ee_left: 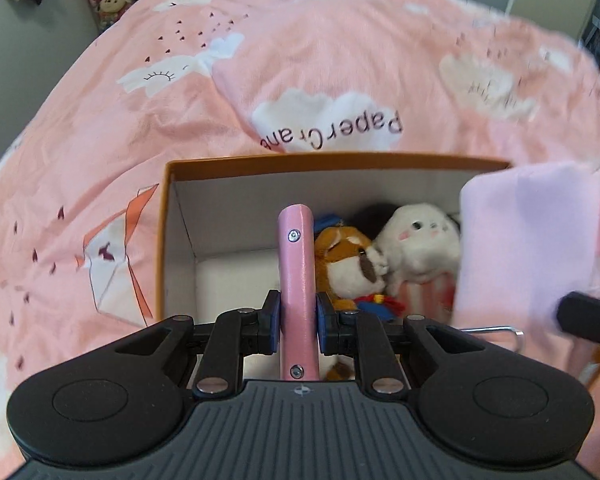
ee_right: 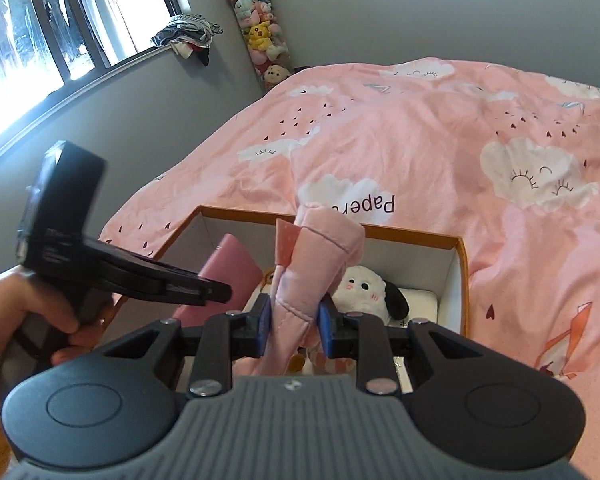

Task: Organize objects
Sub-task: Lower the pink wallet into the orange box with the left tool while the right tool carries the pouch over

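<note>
Left wrist view: the left gripper (ee_left: 299,316) pinched a smooth pink case (ee_left: 296,280) over the orange-rimmed box (ee_left: 164,240); bare white floor lay at lower left, brown plush (ee_left: 348,268) and white plush (ee_left: 420,244) at right. Centre frame, the right gripper (ee_right: 294,322) clamped a soft pink quilted fabric (ee_right: 316,260) above the box, on the pink cloud-print bedspread (ee_right: 440,136).

Left gripper (ee_left: 299,316) and right gripper (ee_right: 293,322) both have jaws clamped, each gripping something pink
</note>
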A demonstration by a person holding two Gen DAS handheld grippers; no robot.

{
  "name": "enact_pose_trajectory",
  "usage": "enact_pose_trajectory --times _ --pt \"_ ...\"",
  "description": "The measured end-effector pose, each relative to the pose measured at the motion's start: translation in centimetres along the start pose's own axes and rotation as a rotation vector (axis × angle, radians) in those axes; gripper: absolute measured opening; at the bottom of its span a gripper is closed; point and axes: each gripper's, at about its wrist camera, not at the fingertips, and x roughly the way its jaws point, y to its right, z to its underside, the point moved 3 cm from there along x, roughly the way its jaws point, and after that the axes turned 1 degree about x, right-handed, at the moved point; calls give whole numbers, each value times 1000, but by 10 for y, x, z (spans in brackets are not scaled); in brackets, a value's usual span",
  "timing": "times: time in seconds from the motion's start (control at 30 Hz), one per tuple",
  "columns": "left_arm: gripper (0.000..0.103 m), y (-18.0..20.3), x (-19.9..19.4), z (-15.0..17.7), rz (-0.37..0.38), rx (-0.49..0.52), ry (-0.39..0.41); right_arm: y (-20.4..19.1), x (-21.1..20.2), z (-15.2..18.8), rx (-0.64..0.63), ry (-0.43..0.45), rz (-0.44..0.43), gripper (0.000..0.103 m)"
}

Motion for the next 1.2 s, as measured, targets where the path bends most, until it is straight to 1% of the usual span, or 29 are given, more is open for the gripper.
enact_pose_trajectory --times 0.1,0.17,0.23,0.3,0.37,0.4,0.43,0.5,0.53,0.57,0.63,0.7,0.8,0.9,0.93,0.97,1.0,1.03,1.13,1.2 --pt "20 6 11 -5 -70 79 -32 6 4 0 8 -1 3 26" --pt "20 11 16 -5 -132 152 -46 9 5 1 13 -1 2 27" --pt "20 16 23 -4 -174 206 -71 12 7 2 21 -3 -4 27" --pt "20 19 31 -4 -187 215 -88 12 9 3 23 -6 -8 27" --pt "21 20 35 -6 -196 197 -88 13 10 4 24 -10 -12 27" --pt "22 19 34 -8 -190 173 -90 13 9 5 24 -12 -13 27" --pt "24 18 34 -11 -168 147 -94 13 9 6 24 -13 -14 27" --pt "36 13 35 -13 -70 78 -122 13 8 7 26 -13 -13 27" --pt "36 10 36 -14 -34 42 -133 12 7 7 27 -13 -12 27" --pt "37 8 36 -14 -22 30 -131 12 7 7 27 -12 -12 27" --pt "37 5 33 -14 -2 26 -119 12 7 7 30 -12 -11 27" --pt "38 -1 29 -12 35 8 -118 12 7 7 28 -12 -12 27" --pt "41 0 20 -11 115 40 -113 12 6 7 30 -13 -11 27" --pt "41 9 8 -9 174 146 -92 12 7 8 33 -17 -7 27" --pt "40 12 6 -8 176 184 -91 12 7 8 34 -17 -5 27" --pt "36 16 5 -7 160 225 -92 12 7 9 36 -19 -4 27" --pt "32 20 9 -5 137 267 -96 12 7 9 38 -20 -3 27" --pt "30 24 13 -4 110 305 -99 12 8 9 38 -21 -3 27" --pt "28 31 21 -1 61 367 -91 11 7 11 36 -25 -4 27" --pt "23 32 31 0 -12 396 -131 11 6 12 37 -28 -3 27"
